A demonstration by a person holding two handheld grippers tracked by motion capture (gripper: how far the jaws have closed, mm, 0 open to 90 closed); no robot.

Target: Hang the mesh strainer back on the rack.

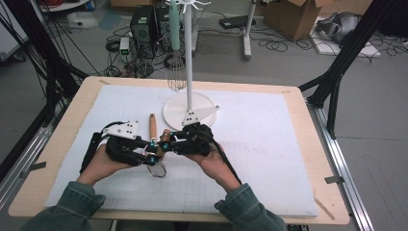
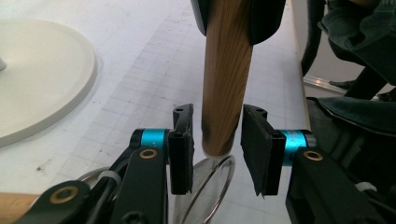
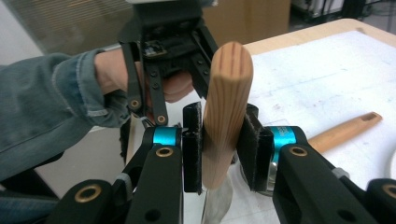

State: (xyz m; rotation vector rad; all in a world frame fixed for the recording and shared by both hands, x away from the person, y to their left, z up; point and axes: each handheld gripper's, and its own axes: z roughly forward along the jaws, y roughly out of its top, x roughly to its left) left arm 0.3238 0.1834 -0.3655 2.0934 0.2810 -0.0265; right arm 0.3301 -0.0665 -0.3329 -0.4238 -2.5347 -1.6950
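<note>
wooden handle [image 3: 226, 116], strainer bowl [image 2: 210, 186] mostly hidden

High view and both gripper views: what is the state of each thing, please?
Right gripper: shut on the wooden handle.
Left gripper: open, jaws on either side of the same handle, with gaps.
Whisk: hanging from the stand.
Stand: upright.
Second handle: lying flat, untouched.
</note>
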